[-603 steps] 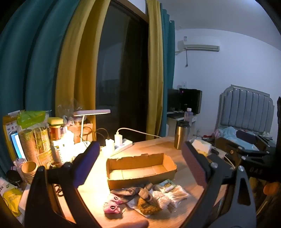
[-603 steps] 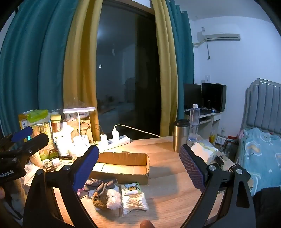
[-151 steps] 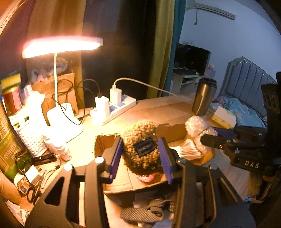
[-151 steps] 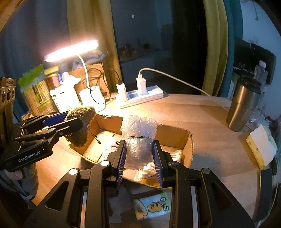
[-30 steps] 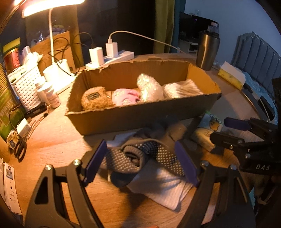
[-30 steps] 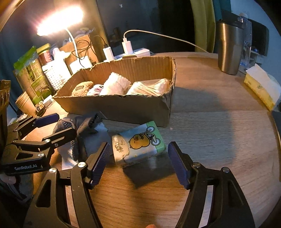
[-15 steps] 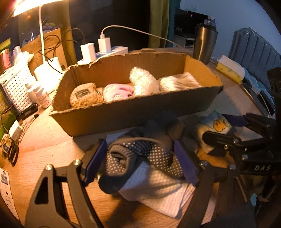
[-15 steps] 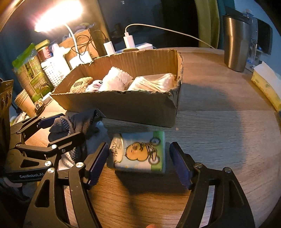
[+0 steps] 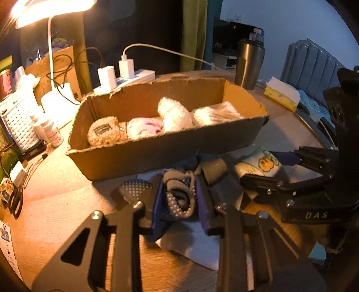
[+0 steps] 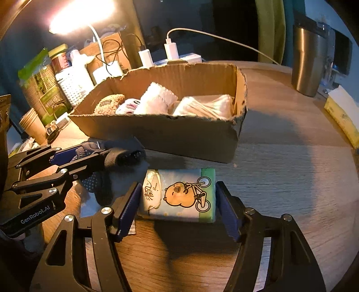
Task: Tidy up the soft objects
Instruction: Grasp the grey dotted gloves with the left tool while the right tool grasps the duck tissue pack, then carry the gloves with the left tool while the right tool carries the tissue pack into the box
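Left gripper (image 9: 179, 200): jaws closing, narrow gap, both blue pads pressed against a bunched grey dotted glove (image 9: 178, 195). The glove fills the gap between the jaws; its loose cuff spills out past the tips toward the box, and a dotted part lies flat just left of the left jaw. Under the glove and the jaws lies a white cloth (image 9: 190, 244) spread on the bench (image 9: 56, 202).

Right gripper (image 10: 177, 202): jaws closing but wide apart. A tissue pack (image 10: 179, 194) with a cartoon bear on a bicycle sits squarely between them, flat on the bench. The left pad touches or nearly touches the pack's crimped end; the right pad stands just beside the green end. Cannot tell whether either pad presses yet; the pack rests on the bench, not lifted.

The two grippers are side by side, the glove just left of the tissue pack.

Just beyond both sets of jaws: open cardboard box (image 9: 157, 148), its near wall close to the glove and pack. Inside, left to right: brown fuzzy pouch (image 9: 104, 133), pink soft item (image 9: 143, 128), white bubbly bundle (image 9: 174, 114), bag of cotton swabs (image 9: 215, 113).

Farther out behind the box: power strip (image 9: 132, 77) with chargers, lit desk lamp (image 9: 53, 9) to the left, steel tumbler (image 9: 249, 65) to the right.
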Available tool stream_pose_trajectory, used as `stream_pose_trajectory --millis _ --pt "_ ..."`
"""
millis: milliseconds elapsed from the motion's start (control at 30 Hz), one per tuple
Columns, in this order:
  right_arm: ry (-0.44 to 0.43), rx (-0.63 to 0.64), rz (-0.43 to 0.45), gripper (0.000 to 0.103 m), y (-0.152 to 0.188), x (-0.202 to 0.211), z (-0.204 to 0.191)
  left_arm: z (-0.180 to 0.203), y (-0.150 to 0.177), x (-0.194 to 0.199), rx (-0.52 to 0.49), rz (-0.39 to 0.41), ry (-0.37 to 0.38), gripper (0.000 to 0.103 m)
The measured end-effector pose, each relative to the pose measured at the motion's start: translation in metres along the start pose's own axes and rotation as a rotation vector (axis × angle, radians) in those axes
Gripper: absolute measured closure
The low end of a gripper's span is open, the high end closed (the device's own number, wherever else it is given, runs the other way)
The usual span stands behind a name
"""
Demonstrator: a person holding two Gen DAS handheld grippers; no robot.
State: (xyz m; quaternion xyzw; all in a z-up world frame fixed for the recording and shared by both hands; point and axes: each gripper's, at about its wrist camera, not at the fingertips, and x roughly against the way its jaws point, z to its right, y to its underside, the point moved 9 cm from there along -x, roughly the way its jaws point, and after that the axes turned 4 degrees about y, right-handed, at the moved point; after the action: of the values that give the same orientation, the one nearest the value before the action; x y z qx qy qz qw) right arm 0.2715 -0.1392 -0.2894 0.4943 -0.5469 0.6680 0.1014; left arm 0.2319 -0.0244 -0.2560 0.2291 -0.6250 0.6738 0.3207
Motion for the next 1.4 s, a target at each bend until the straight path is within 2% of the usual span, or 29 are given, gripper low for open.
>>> stream_pose_trajectory --millis 767,1400 --pt "0.029 0.054 0.101 0.033 -0.025 0.048 -0.029 -0.015 -0.018 0.062 0.025 0.135 0.006 0.075" --pt "0.053 0.088 0.162 0.033 -0.066 0.069 -0.038 -0.04 -0.058 0.091 0.047 0.23 -0.016 0.075"
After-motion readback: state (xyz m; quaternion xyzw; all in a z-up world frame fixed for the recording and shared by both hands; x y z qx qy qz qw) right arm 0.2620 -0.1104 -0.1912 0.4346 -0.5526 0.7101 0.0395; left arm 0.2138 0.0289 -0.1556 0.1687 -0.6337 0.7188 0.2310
